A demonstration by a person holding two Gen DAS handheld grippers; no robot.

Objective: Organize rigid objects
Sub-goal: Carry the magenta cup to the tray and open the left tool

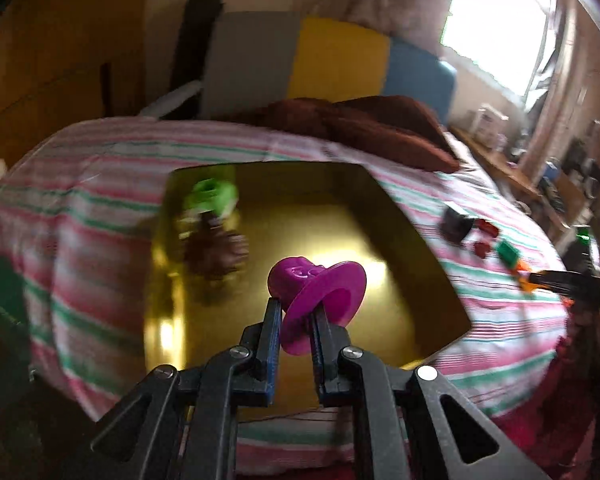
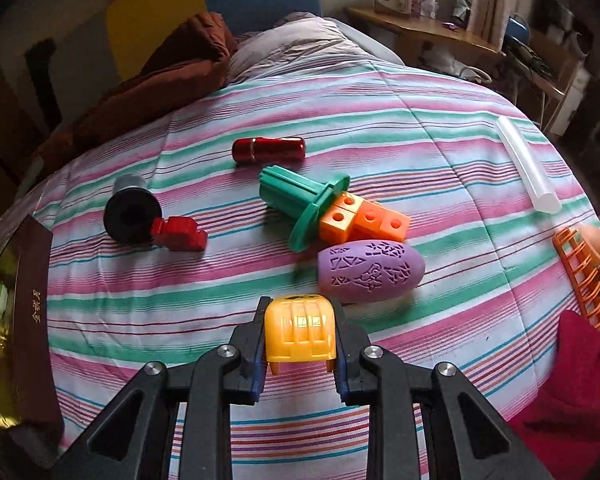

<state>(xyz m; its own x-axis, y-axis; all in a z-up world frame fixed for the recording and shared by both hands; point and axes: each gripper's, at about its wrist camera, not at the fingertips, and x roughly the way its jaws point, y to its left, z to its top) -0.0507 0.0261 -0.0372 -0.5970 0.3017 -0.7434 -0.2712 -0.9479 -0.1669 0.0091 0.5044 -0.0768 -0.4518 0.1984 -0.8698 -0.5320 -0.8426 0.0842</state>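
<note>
Left gripper (image 1: 296, 308) clamped on the flat brim of a magenta hat-shaped toy (image 1: 318, 300), held over the near part of a gold-lined box (image 1: 420, 248) that sits open on the striped bedspread (image 1: 100, 200). Far left inside the box, a green toy (image 1: 210, 198) and a blurred dark brown piece (image 1: 216, 252) just beside it. Right gripper (image 2: 300, 330) closed on a yellow ribbed plastic shell (image 2: 300, 330), pads pressing both its sides, low over the near middle of the spread. Just beyond it, a purple egg-shaped toy (image 2: 370, 272) with cut-out patterns, lying on its side. Farther still, a green flanged piece (image 2: 304, 200) touching a cluster of orange cubes (image 2: 364, 220). Far centre, a red cylinder (image 2: 268, 148). Left, a black flanged cylinder (image 2: 130, 212) against a red block (image 2: 180, 232). Far right, a clear tube (image 2: 528, 164); at the right edge, an orange lattice piece (image 2: 584, 276), partly cut off. Box wall with gold characters (image 2: 32, 308) at the left edge.
</note>
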